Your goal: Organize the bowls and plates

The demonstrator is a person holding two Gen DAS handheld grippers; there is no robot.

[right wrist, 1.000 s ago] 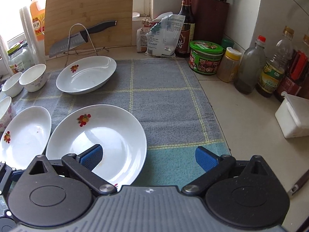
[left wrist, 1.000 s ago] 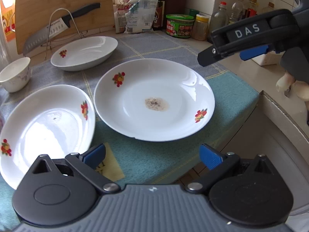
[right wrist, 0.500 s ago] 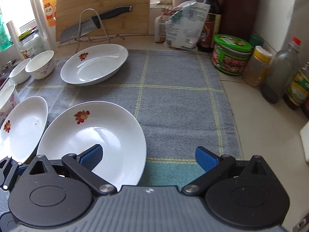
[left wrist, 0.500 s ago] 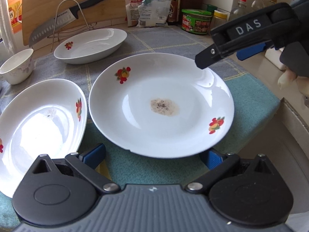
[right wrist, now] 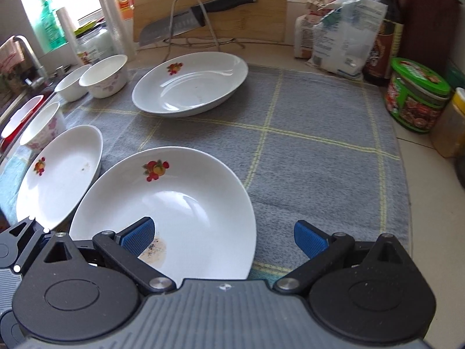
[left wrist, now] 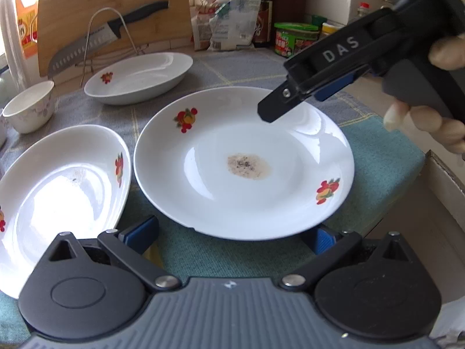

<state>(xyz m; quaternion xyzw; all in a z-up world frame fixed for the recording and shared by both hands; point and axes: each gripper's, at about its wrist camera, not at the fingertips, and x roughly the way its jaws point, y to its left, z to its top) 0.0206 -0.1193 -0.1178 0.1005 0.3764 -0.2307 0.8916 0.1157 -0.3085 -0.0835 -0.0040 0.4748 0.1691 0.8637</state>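
A large white plate with fruit prints and a brown stain in its middle lies on the grey-green mat. Its near rim sits between the fingers of my open left gripper, just above them. My right gripper hovers over the plate's far right rim. In the right wrist view the same plate lies under the left finger of the open right gripper. A second plate lies to the left and a third plate at the back. Small bowls stand at the far left.
A knife rests on a wire rack in front of a cutting board. A bag, a green-lidded jar and bottles line the back right. The counter's edge drops off right of the mat.
My left gripper has moved forward until the stained plate's near rim is between its fingers. My right gripper has come lower and further left over that plate.
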